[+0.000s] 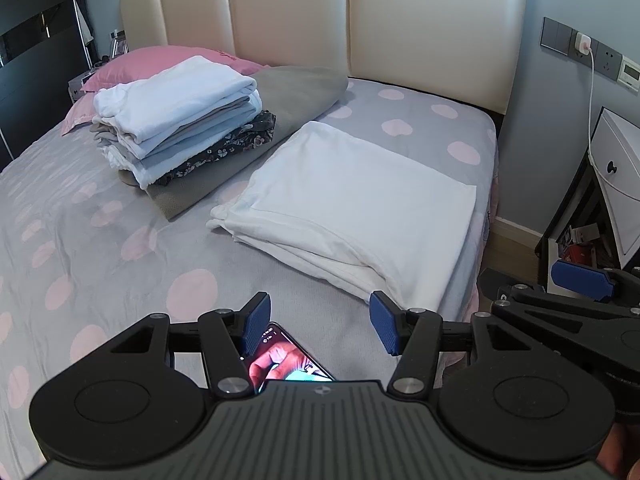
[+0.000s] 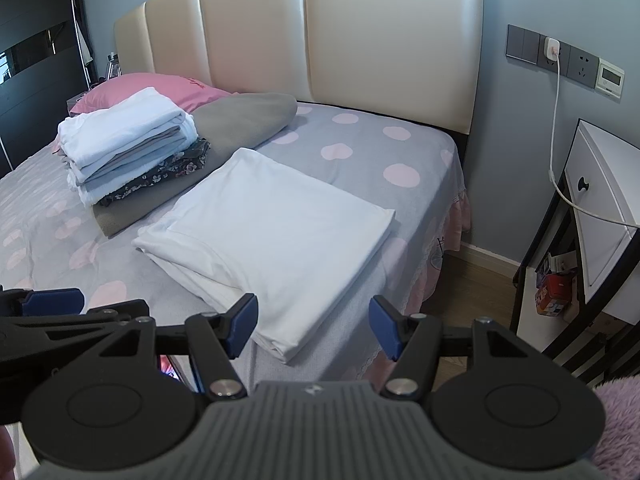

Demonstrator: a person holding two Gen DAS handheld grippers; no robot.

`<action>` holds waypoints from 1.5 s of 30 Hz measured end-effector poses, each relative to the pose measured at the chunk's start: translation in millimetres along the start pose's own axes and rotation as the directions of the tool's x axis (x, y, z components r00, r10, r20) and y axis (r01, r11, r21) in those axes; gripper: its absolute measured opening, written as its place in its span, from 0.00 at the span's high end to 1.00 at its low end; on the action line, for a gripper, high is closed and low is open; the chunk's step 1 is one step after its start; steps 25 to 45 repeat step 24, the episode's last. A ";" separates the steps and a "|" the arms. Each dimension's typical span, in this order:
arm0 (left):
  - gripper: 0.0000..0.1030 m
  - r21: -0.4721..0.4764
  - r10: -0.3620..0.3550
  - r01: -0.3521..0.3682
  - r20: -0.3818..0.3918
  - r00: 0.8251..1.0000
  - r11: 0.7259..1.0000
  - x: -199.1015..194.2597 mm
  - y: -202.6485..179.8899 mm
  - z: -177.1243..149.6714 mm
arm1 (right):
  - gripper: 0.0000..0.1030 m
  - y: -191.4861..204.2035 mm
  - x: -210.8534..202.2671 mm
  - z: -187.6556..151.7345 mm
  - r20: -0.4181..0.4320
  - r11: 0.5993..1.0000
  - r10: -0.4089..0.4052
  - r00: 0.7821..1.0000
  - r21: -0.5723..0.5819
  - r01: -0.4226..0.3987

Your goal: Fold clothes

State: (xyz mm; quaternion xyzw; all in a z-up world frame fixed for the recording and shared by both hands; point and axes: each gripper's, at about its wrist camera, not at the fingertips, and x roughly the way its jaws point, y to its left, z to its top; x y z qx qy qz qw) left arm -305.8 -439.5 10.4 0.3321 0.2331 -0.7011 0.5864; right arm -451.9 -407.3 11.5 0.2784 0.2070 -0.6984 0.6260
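While both grippers hover with jaws apart and empty, the folded white garment lies on the bed just ahead of the left gripper and right gripper.

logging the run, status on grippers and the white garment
Left gripper and right gripper open, empty. White garment folded flat on bed. Phone under left gripper.

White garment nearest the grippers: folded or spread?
Folded. The white garment lies as a flat rectangle on the bed, layered edges showing along its near side.
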 end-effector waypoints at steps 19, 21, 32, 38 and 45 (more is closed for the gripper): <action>0.51 0.006 0.003 -0.003 -0.004 1.000 1.000 0.0 0.1 -1.0 | 0.38 0.9 0.6 -0.1 -0.001 1.000 -0.003 1.000 -0.002 0.003; 0.52 0.009 0.000 0.000 -0.003 1.000 1.000 -0.7 0.2 -1.2 | 0.38 0.8 0.5 0.0 -0.001 1.000 -0.004 1.000 -0.002 0.004; 0.53 0.011 -0.005 0.005 0.000 1.000 1.000 -2.6 -0.7 -1.6 | 0.38 0.5 0.6 0.1 -0.001 1.000 -0.004 1.000 -0.002 0.004; 0.53 0.011 -0.005 0.005 0.000 1.000 1.000 -2.6 -0.7 -1.6 | 0.38 0.5 0.6 0.1 -0.001 1.000 -0.004 1.000 -0.002 0.004; 0.53 0.011 -0.005 0.005 0.000 1.000 1.000 -2.6 -0.7 -1.6 | 0.38 0.5 0.6 0.1 -0.001 1.000 -0.004 1.000 -0.002 0.004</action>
